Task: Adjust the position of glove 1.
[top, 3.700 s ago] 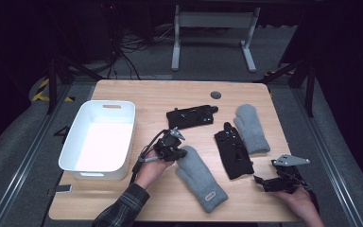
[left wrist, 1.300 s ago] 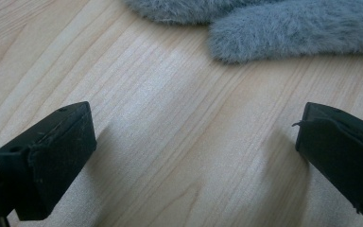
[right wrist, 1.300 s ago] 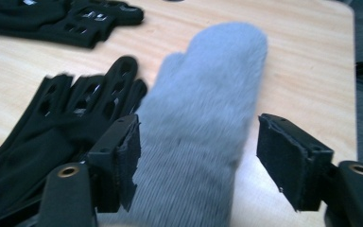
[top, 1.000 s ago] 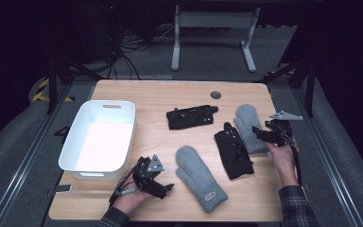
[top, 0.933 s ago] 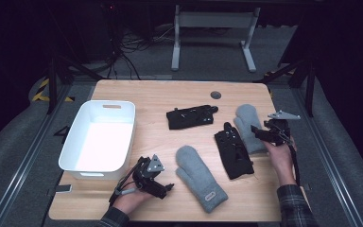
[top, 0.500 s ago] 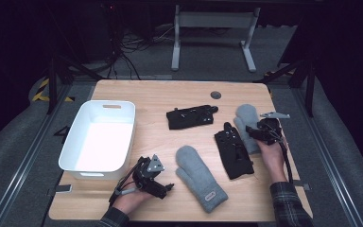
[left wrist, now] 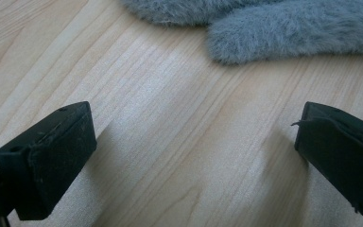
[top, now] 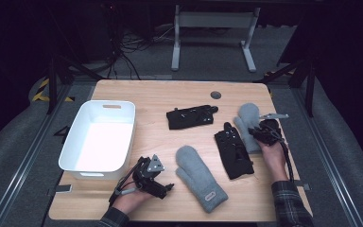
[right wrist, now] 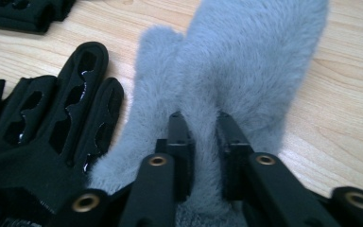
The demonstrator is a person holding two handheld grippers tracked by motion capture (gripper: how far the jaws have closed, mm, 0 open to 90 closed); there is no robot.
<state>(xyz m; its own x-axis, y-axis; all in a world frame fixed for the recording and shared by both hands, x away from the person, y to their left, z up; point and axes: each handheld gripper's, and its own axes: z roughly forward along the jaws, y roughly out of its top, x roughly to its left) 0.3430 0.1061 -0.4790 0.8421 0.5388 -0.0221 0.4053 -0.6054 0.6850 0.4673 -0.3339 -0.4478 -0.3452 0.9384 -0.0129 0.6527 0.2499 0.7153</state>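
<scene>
Fluffy grey mitten (right wrist: 246,61), pinched into a ridge.

**Lab recording bay, not a home**

Light wooden table (top: 160,97) stands alone on grey carpet (top: 19,156), dark surroundings. Cables (top: 123,52) tangle on the floor behind, metal stand legs (top: 212,21) at back, hazard tape (top: 42,90) at left, floor rails (top: 23,165) along both sides.
</scene>
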